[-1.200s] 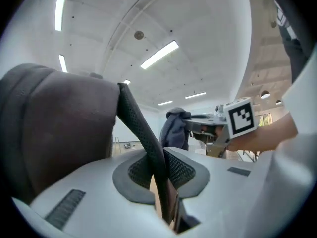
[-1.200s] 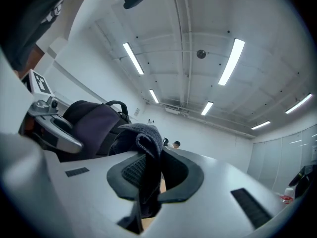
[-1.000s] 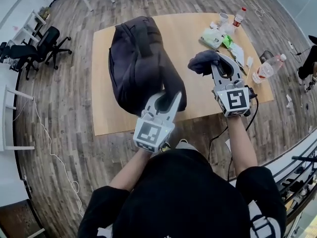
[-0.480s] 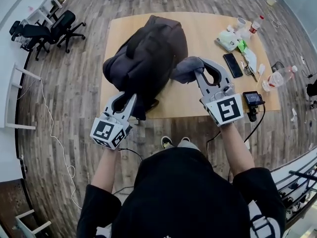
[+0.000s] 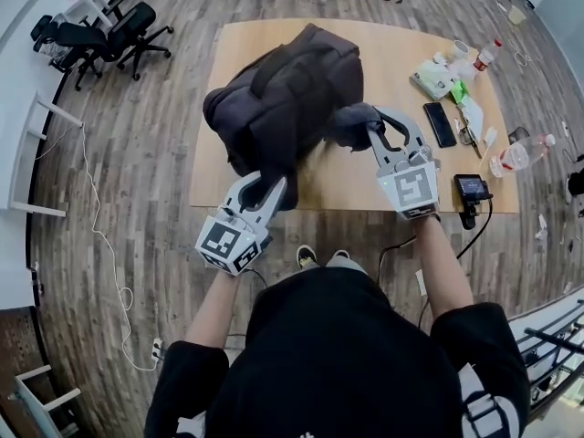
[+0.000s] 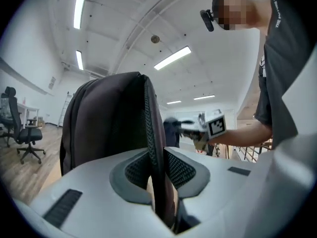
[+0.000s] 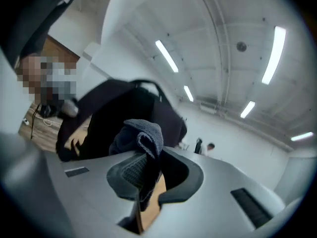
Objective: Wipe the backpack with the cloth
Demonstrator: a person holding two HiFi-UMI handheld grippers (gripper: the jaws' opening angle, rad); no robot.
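Grey plastic left gripper is clenched on a mesh-edged strap of the dark, soft fabric backpack, which stands on the pale wooden table. It looks floppy, so the strap seems a sound hold. The grey right gripper grasps the limp dark grey cloth at the backpack's side.

Dark bulky backpack, tipped up on tabletop, strap pinched in left gripper. Dark grey cloth, bunched in right gripper, at backpack's side.
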